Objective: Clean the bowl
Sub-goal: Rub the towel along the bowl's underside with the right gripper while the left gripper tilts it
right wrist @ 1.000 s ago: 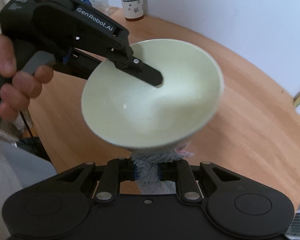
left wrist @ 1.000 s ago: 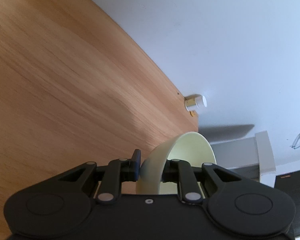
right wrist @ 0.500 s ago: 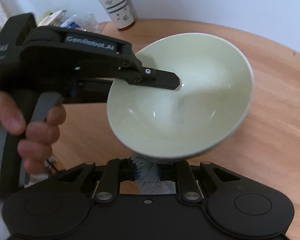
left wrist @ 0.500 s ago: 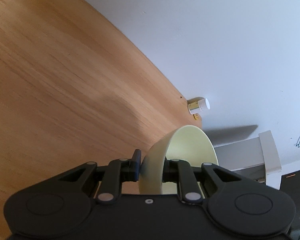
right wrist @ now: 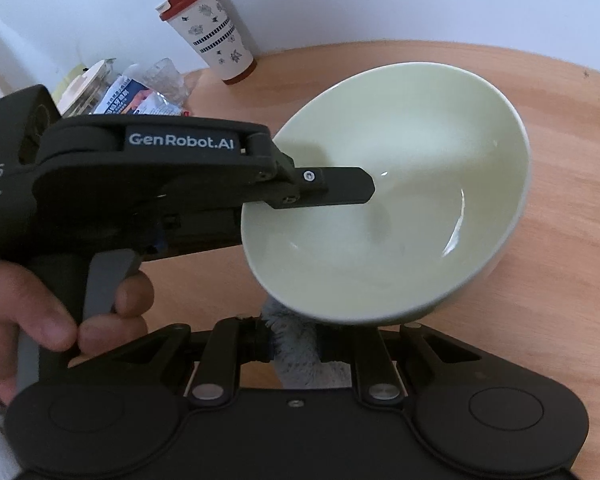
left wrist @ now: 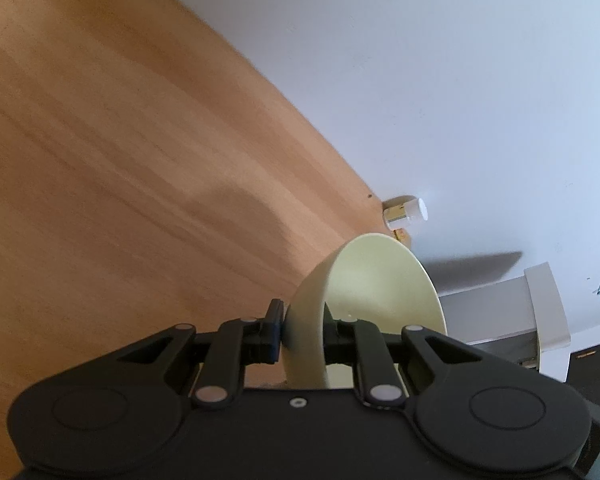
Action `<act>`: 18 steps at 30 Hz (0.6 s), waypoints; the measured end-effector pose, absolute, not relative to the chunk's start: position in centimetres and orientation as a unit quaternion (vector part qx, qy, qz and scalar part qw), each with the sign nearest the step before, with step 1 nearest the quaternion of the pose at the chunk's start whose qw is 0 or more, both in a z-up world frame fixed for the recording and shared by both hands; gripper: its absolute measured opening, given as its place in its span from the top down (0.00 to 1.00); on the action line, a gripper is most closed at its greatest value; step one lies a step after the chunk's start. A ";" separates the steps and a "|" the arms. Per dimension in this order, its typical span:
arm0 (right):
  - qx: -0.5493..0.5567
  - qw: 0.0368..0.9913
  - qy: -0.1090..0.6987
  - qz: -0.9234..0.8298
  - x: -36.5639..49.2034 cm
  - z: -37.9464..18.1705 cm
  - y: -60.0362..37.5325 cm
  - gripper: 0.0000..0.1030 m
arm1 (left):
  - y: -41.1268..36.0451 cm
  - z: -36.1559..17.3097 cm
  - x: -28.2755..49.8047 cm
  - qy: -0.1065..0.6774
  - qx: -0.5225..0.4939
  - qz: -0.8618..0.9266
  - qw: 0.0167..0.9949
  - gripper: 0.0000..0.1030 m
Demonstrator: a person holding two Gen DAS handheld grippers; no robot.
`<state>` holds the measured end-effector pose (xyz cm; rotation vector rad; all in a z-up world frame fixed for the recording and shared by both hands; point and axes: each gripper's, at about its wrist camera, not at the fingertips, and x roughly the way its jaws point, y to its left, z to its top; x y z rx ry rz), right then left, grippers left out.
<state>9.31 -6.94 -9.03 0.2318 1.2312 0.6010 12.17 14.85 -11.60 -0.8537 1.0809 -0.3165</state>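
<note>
pale green bowl [right wrist: 400, 200] held tilted above the wooden counter [right wrist: 560, 240], mouth turned toward the right wrist view. left gripper [right wrist: 340, 188] clamped narrow on the bowl's rim, one finger inside the bowl, the other outside; in the left wrist view the rim [left wrist: 308, 320] sits pinched between its pads. a hand [right wrist: 52, 308] grips the left gripper's handle, left of the bowl.

right gripper [right wrist: 296, 344] closed on a grey fluffy cloth [right wrist: 296, 356], just below the bowl's near rim; the rim hides the cloth's top, contact unclear.

beyond the bowl to the left: a paper cup with a red lid [right wrist: 212, 36] at the wall, and a heap of packets and clear wrap [right wrist: 140, 92]. small white-capped bottle [left wrist: 406, 212] at the counter edge past the bowl in the left wrist view.

against a second ago: the bowl sits further right in the right wrist view, and the cup shows in full.
</note>
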 end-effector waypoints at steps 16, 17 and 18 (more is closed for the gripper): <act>0.102 0.764 0.586 0.250 9.6 -11.0 -9.1 0.81 | 16.2 -14.0 12.0 0.534 -0.379 -0.099 0.749 0.86; 0.101 0.764 0.586 0.249 9.7 -11.1 -9.2 0.81 | 16.3 -14.2 12.0 0.536 -0.380 -0.097 0.748 0.86; 0.100 0.765 0.587 0.247 9.8 -11.1 -9.4 0.81 | 16.3 -14.3 12.0 0.537 -0.381 -0.094 0.747 0.86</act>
